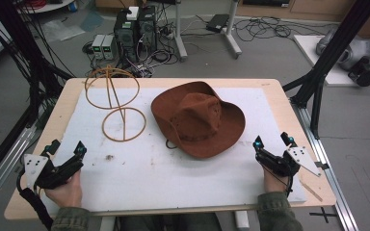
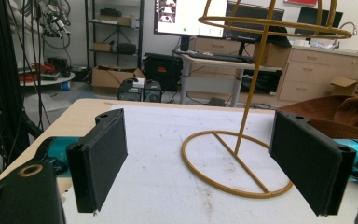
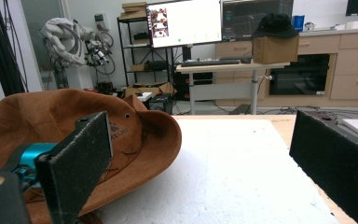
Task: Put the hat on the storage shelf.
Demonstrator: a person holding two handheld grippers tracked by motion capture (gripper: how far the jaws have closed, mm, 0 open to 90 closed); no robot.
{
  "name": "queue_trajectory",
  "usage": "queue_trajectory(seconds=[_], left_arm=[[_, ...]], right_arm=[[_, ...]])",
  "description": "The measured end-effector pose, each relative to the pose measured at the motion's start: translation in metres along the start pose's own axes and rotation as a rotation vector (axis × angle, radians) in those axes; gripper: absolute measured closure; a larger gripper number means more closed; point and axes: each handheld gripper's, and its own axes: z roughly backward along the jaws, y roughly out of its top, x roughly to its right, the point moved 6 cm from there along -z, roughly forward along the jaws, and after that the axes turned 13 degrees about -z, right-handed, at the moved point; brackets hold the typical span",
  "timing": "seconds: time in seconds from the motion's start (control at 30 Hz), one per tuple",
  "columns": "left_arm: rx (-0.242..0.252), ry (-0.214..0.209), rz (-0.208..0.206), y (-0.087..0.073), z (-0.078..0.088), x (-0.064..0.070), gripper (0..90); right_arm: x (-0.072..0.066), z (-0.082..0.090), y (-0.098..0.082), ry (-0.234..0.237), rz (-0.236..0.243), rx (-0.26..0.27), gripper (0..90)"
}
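From the high view, one brown hat [image 1: 198,117] is seen lying brim down on the white mat [image 1: 183,168] that covers the tabletop [image 1: 279,103], with one yellow wire stand [image 1: 117,101] just beside it on the left. The stand is made of a flat ring at the base, an upright rod and a wire cage at the top. The room behind, with its monitors, drawers and a shelf, is brought in by the two gripper views, and small stitching and eyelets on the hat [image 3: 74,135] are made out in the right gripper view. In the left gripper view the stand [image 2: 242,154] is seen ahead between the jaws, with the hat's edge [image 2: 340,114] at the far right.

Two claws are counted, one in each hand. The left claw [image 1: 66,151] is held at the near left corner of the mat, its jaws wide apart and nothing between them. The right claw [image 1: 273,142] is held near the hat's right brim, apart from it, with its jaws spread wide and nothing gripped.
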Motion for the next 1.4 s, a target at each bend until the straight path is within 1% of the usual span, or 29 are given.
queue_trajectory(seconds=[0.1, 0.3, 0.4, 0.53, 0.6, 0.67, 0.8, 0.87, 1.03, 1.13, 1.2, 1.27, 1.3, 1.37, 1.4], left_arm=[[-0.001, 0.001, -0.002, 0.0, 0.0, 0.0, 19.1], [-0.006, -0.003, 0.001, -0.001, -0.002, 0.0, 19.1], [-0.006, -0.007, 0.006, -0.002, -0.002, 0.0, 19.2], [-0.014, -0.011, 0.002, -0.003, -0.002, 0.001, 19.2], [-0.016, -0.013, -0.02, -0.002, -0.003, 0.003, 19.2], [-0.014, -0.012, -0.023, -0.002, -0.003, 0.004, 19.1], [-0.023, -0.023, -0.036, -0.002, -0.005, 0.007, 19.1], [-0.022, -0.025, -0.035, -0.002, -0.005, 0.008, 19.1], [-0.021, -0.023, -0.037, -0.001, -0.004, 0.008, 19.1], [-0.021, -0.021, -0.031, -0.001, -0.004, 0.006, 19.1], [-0.016, -0.013, -0.022, -0.001, -0.004, 0.004, 19.1], [-0.019, -0.012, -0.024, -0.001, -0.003, 0.003, 19.1], [-0.019, -0.01, -0.023, -0.002, -0.003, 0.002, 19.1], [-0.018, -0.006, -0.021, -0.002, -0.002, 0.001, 19.1], [-0.018, -0.004, -0.016, -0.002, -0.002, 0.0, 19.1]], right_arm=[[0.0, 0.0, 0.0, -0.001, -0.007, -0.006, 4.9], [-0.001, -0.002, -0.001, 0.003, -0.006, -0.014, 4.8], [-0.003, -0.004, 0.001, 0.015, -0.002, -0.018, 4.9], [-0.005, -0.007, 0.002, 0.028, -0.008, -0.026, 4.9], [-0.006, -0.01, 0.004, 0.034, 0.009, -0.025, 4.9], [-0.006, -0.011, 0.007, 0.036, 0.007, -0.024, 4.9], [-0.008, -0.015, 0.011, 0.048, -0.002, -0.027, 4.9], [-0.009, -0.016, 0.011, 0.051, 0.001, -0.031, 4.8], [-0.02, -0.022, 0.011, 0.089, 0.026, -0.071, 4.9], [-0.027, -0.026, 0.012, 0.113, 0.028, -0.096, 4.9], [-0.031, -0.03, 0.013, 0.122, 0.036, -0.105, 4.8], [-0.036, -0.035, 0.014, 0.13, 0.037, -0.121, 4.8], [-0.036, -0.035, 0.014, 0.13, 0.037, -0.121, 4.8], [-0.041, -0.044, 0.012, 0.137, 0.05, -0.15, 4.8], [-0.042, -0.047, 0.012, 0.143, 0.062, -0.157, 4.9]])
